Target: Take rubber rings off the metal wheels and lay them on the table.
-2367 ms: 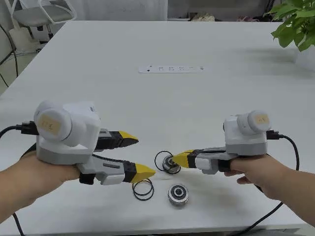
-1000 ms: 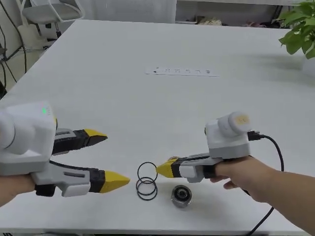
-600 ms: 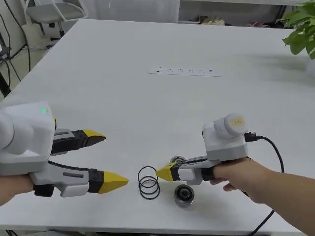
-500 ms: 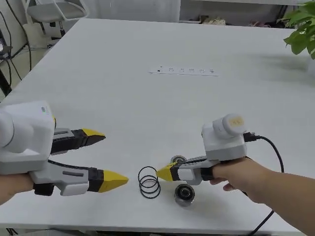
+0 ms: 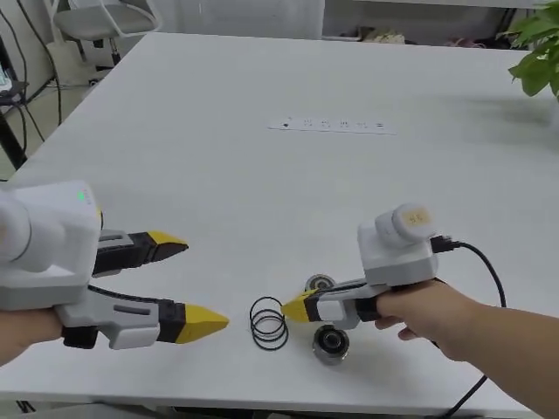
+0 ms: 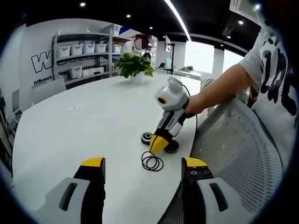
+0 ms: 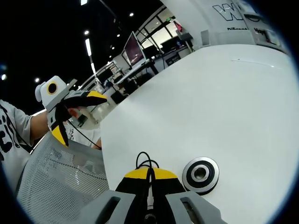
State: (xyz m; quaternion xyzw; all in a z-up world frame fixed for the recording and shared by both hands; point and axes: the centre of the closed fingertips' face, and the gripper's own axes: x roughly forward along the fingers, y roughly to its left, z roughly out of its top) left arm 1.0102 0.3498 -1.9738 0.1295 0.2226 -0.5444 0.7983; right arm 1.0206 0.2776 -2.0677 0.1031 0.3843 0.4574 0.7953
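Observation:
My right gripper (image 5: 295, 307) is low over the table near the front edge. Its yellow-tipped jaws are shut, pinching the edge of a black rubber ring (image 5: 266, 312) that lies over the other rings (image 5: 271, 332) in a small pile. In the right gripper view the ring's loop (image 7: 148, 162) rises from the shut tips. Two metal wheels lie beside it, one (image 5: 320, 283) just behind the gripper and one (image 5: 331, 342) in front. My left gripper (image 5: 194, 284) hovers open to the left, apart from the rings. It faces the ring pile (image 6: 153, 162) and the right gripper (image 6: 156, 143).
A white power strip (image 5: 325, 126) lies mid-table. A potted plant (image 5: 537, 52) stands at the far right corner and a chair (image 5: 105, 17) at the far left. The table edge (image 5: 262, 406) is close in front of the rings. A cable (image 5: 489, 271) trails from the right gripper.
The ring that circled the rear wheel 2.4 s ago is off it. My right gripper has brought it left onto the ring pile. The left gripper stays open and has drawn back left.

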